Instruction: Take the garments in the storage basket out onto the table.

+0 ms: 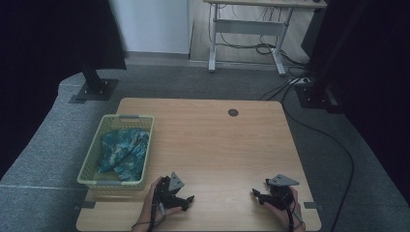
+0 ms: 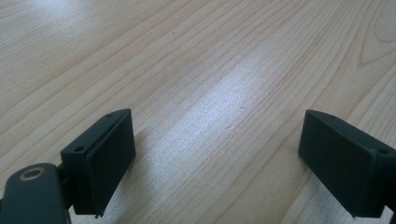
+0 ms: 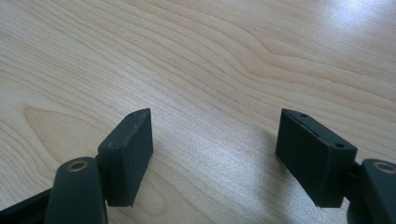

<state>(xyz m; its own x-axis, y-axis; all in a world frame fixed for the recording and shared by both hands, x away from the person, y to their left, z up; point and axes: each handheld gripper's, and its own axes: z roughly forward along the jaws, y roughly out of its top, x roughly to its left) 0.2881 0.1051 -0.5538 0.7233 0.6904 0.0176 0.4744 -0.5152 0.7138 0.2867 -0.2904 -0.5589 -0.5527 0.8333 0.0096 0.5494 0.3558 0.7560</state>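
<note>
A pale green plastic basket (image 1: 98, 140) stands at the table's left edge with crumpled teal patterned cloth (image 1: 122, 151) inside it. My left gripper (image 1: 186, 203) rests near the front edge, just right of the basket's near corner, jaws wide open over bare wood. In the left gripper view its fingers (image 2: 100, 158) have nothing between them. My right gripper (image 1: 257, 195) lies at the front right, also open, pointing toward the left one. Its fingers (image 3: 128, 156) in the right gripper view frame only wood grain.
The wooden table (image 1: 212, 145) has a dark round cable grommet (image 1: 233, 112) near its far edge. Beyond it are grey carpet, a black stand base (image 1: 94, 90) at left, cables (image 1: 319, 125) at right and a desk frame (image 1: 246, 29) at the back.
</note>
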